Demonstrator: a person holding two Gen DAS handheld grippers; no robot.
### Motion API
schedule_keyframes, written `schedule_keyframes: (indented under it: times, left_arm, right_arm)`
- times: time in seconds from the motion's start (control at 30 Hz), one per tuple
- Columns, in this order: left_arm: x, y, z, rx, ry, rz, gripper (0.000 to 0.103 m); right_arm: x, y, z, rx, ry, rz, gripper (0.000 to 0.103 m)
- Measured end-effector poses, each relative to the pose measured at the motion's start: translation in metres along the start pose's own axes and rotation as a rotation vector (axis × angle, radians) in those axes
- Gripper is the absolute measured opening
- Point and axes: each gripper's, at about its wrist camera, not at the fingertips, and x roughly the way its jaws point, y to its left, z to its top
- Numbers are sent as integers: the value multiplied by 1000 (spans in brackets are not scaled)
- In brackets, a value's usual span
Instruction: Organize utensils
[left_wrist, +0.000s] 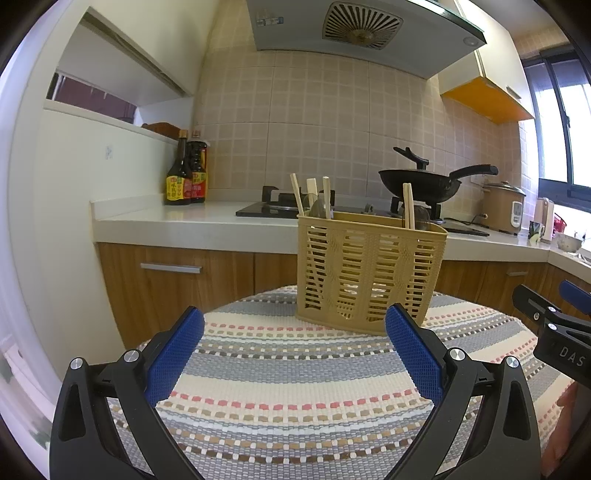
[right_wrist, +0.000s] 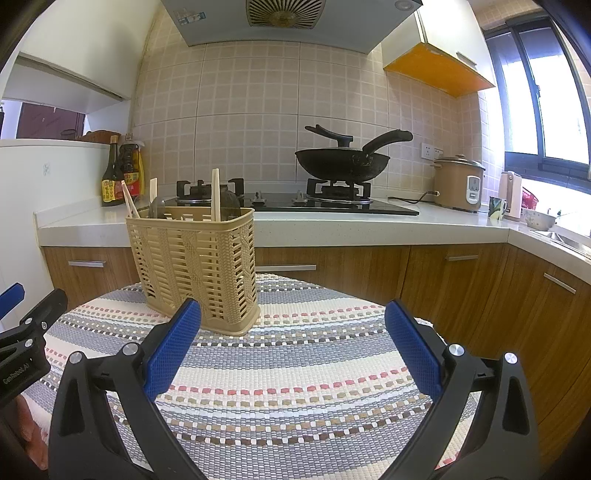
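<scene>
A tan slotted plastic utensil basket (left_wrist: 369, 269) stands upright on a round table with a striped woven cloth (left_wrist: 295, 387). Pale chopsticks (left_wrist: 297, 194) and spoons stick out of its top. It also shows in the right wrist view (right_wrist: 199, 266), with chopsticks (right_wrist: 215, 194) in it. My left gripper (left_wrist: 294, 325) is open and empty, low over the cloth just in front of the basket. My right gripper (right_wrist: 293, 317) is open and empty, to the right of the basket. Each gripper shows at the edge of the other's view.
Behind the table runs a white kitchen counter (right_wrist: 332, 225) with wooden cabinets below. On it are a gas hob with a black wok (right_wrist: 341, 162), two sauce bottles (left_wrist: 186, 173), a rice cooker (right_wrist: 458, 182) and cups near a sink at the right.
</scene>
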Motion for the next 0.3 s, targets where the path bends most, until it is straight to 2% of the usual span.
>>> schedule_keyframes:
  times: [0.3]
  left_arm:
    - [2,12,3,-56,15,-9,95]
  right_arm:
    - [0,1,0,2,1,-3,95]
